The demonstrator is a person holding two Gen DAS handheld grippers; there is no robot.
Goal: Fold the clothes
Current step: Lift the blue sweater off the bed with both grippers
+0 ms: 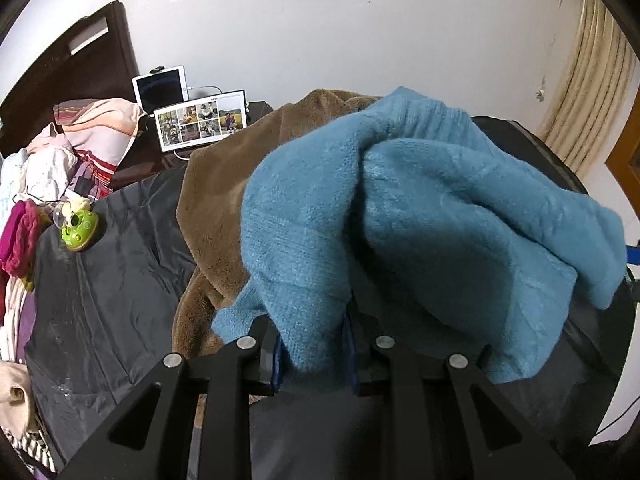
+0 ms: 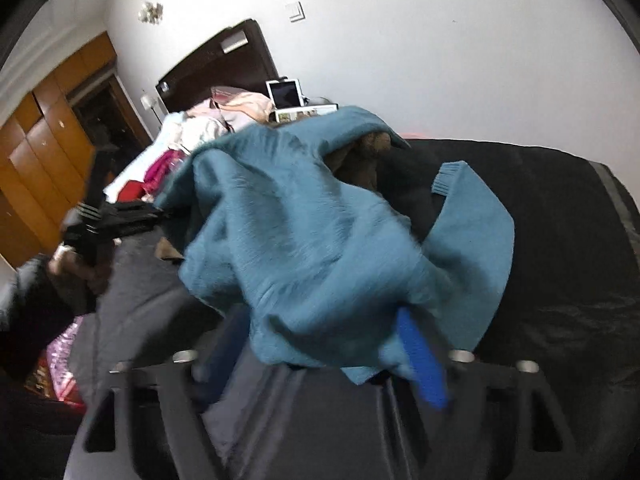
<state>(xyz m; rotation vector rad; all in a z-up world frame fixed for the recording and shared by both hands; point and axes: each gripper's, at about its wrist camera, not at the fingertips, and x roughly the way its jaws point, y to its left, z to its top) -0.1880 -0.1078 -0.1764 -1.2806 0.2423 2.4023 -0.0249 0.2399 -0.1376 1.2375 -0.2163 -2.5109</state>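
Observation:
A fuzzy teal sweater is raised off the bed. In the left wrist view my left gripper is shut on a fold of its edge, and the rest billows ahead. In the right wrist view the same sweater drapes over my right gripper. Its blue fingers stand wide apart with cloth lying between them, and one ribbed cuff hangs to the right. The right wrist view is blurred. My left gripper shows there at the left, held by a hand and reaching into the sweater.
A brown fleece garment lies behind the sweater on the dark bed sheet. A green toy and a heap of clothes sit at the left. A tablet and a photo frame stand by the headboard. A wooden wardrobe is to the left.

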